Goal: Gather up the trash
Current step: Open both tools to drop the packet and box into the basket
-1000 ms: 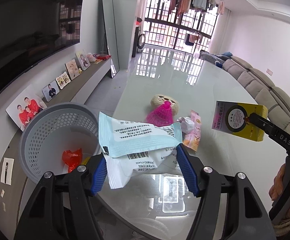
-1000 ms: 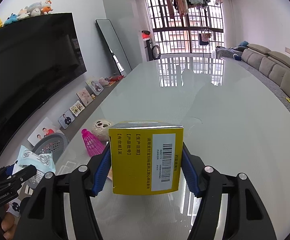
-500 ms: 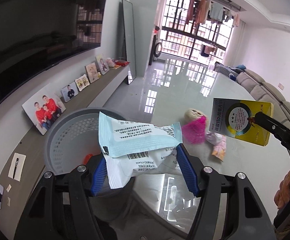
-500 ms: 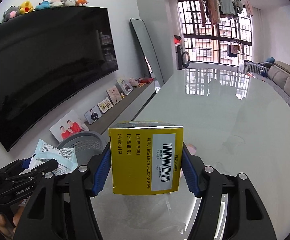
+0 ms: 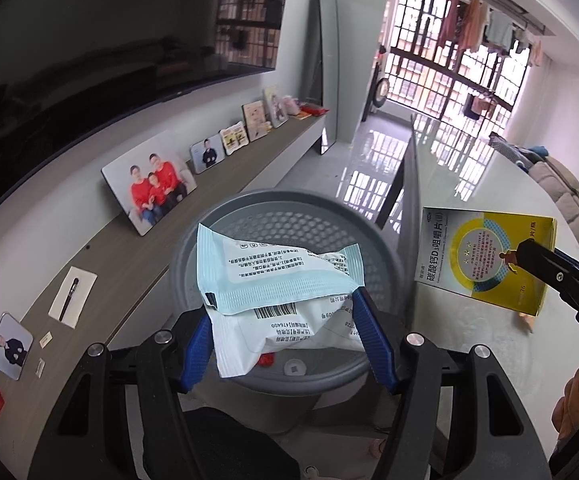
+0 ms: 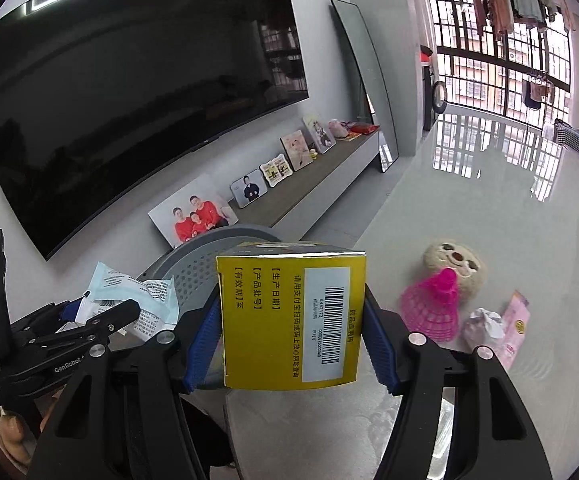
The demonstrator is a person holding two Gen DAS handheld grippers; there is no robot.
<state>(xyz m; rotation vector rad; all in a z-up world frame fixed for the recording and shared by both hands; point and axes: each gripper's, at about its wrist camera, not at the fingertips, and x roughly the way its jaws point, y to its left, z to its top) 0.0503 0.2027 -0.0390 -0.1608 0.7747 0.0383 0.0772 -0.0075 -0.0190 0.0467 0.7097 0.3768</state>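
My left gripper is shut on a pale blue and white wet-wipe packet and holds it right over the opening of the grey mesh trash basket. A red scrap lies in the basket's bottom. My right gripper is shut on a yellow medicine box, held above the table's edge beside the basket. The box also shows in the left wrist view, to the right of the basket. The left gripper with the packet shows at the left of the right wrist view.
On the glossy table lie a pink shuttlecock, a round plush face, a crumpled paper ball and a pink sachet. A low shelf with photo frames and a large TV run along the left wall.
Both grippers have swung left from over the table towards the basket. The packet is now over the basket's opening, and the box is near its right rim.
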